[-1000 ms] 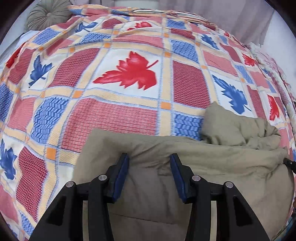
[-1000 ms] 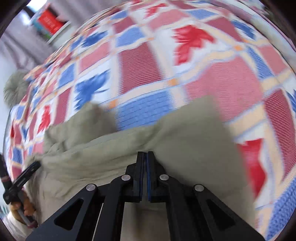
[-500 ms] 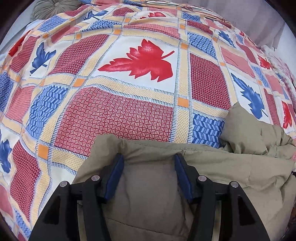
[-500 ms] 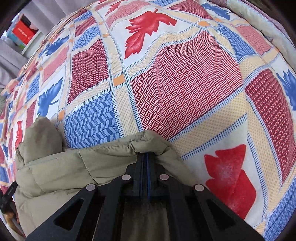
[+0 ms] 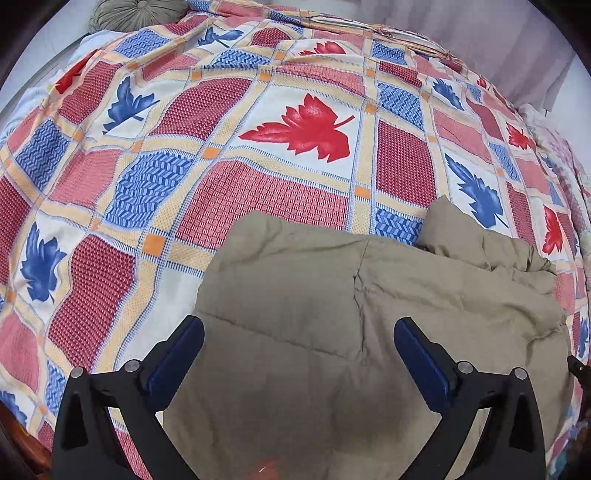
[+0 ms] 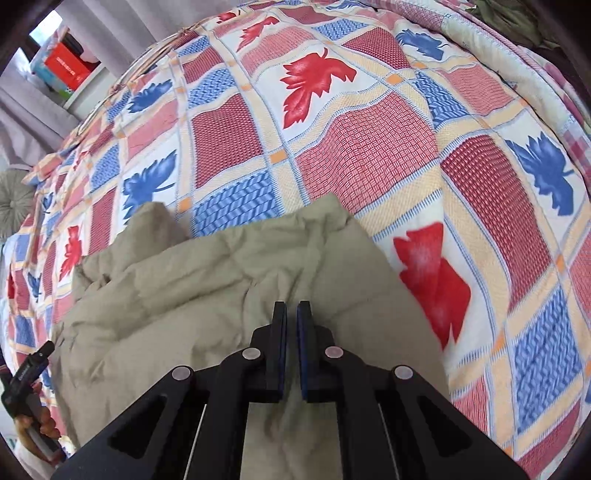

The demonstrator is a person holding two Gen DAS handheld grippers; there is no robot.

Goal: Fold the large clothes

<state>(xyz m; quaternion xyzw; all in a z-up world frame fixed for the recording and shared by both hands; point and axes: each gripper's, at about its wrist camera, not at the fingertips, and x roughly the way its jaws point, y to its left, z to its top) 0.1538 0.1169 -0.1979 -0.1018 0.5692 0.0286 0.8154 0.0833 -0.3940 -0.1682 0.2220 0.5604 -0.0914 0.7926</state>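
Observation:
A khaki padded jacket [image 5: 369,288] lies folded on the bed's patchwork leaf-print cover [image 5: 295,129]. A bunched part of it sticks up at the far right. My left gripper [image 5: 299,325] hovers above the jacket's near left part. Its jaws are opening and stand wide, with nothing pinched between them. In the right wrist view the jacket [image 6: 207,273] spreads left from my right gripper [image 6: 291,305]. Those jaws are opening too, with only a narrow slit between the blue pads. No cloth is caught in it, and the jacket's right corner lies flat beyond the tips.
The cover [image 6: 369,147] stretches far ahead of the jacket. A round green cushion [image 5: 129,14] sits at the head of the bed. Shelves with coloured boxes [image 6: 66,70] stand beside a grey curtain. A hand holding the other gripper [image 6: 26,373] shows at the left edge.
The left jaws sprang wide and let go of the jacket's edge. The right jaws, shut on the corner before, parted slightly and released it. Both grippers pulled back and up.

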